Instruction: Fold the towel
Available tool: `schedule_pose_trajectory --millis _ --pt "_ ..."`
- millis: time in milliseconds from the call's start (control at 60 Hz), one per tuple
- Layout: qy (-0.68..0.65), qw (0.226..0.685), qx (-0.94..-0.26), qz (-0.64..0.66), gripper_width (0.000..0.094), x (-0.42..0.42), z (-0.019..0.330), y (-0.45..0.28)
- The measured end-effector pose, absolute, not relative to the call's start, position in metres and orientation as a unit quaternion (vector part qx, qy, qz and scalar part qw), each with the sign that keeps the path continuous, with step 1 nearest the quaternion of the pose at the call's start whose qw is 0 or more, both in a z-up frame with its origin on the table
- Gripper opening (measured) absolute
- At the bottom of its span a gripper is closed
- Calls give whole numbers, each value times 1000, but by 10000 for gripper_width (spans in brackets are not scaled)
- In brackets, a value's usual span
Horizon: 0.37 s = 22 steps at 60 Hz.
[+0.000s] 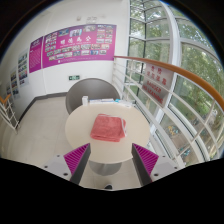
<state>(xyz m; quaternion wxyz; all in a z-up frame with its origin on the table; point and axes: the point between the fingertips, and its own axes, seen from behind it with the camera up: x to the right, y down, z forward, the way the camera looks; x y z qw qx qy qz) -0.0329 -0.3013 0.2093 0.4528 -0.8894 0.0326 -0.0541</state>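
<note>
A pink towel [109,128] lies folded in a rough square on a round white table [82,128], beyond my fingers. My gripper [112,160] hangs above the table's near edge, apart from the towel. Its two fingers stand wide apart with magenta pads [76,156] showing on each inner face. Nothing is between them but the table edge and the table's foot below.
A grey chair [90,95] stands behind the table. A pink poster wall [75,45] runs along the back. Tall windows with a wooden handrail [165,75] fill the right side. Pale floor spreads to the left.
</note>
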Motion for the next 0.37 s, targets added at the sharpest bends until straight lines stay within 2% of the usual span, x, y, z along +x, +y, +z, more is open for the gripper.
schedule_pose_trajectory --millis 233,367 --pt "33 462 -884 -63 856 -59 230 -366" --pt "34 469 -880 -64 854 -64 240 -377"
